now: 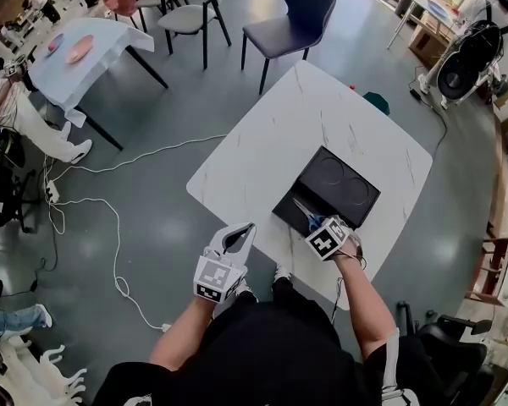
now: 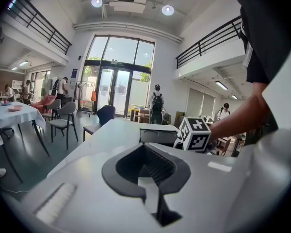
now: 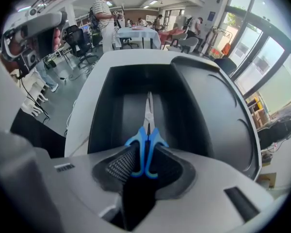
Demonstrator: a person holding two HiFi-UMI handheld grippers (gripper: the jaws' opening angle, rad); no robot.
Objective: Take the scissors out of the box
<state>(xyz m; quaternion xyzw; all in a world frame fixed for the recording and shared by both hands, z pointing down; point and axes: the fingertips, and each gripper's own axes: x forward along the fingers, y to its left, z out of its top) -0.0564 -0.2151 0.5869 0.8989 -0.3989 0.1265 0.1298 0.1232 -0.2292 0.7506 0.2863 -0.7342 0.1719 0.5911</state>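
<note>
A black box (image 1: 356, 194) lies open on the white marble-look table (image 1: 262, 146), near its front right edge. The scissors (image 1: 307, 215) have blue handles and lie in the box's near left part, blades pointing away. My right gripper (image 1: 318, 226) is shut on the blue handles (image 3: 146, 147), and the blades (image 3: 148, 108) stretch along the box tray (image 3: 106, 113); the lid (image 3: 211, 110) lies open to the right. My left gripper (image 1: 242, 233) hovers at the table's near left edge with nothing in it. In the left gripper view the left gripper (image 2: 150, 176) looks shut.
A dark chair (image 1: 292, 19) stands behind the table. A second table with a white cloth (image 1: 89, 53) and more chairs are at the far left. White cables (image 1: 110, 227) trail over the floor to the left. A small green object (image 1: 375, 101) lies by the table's far right edge.
</note>
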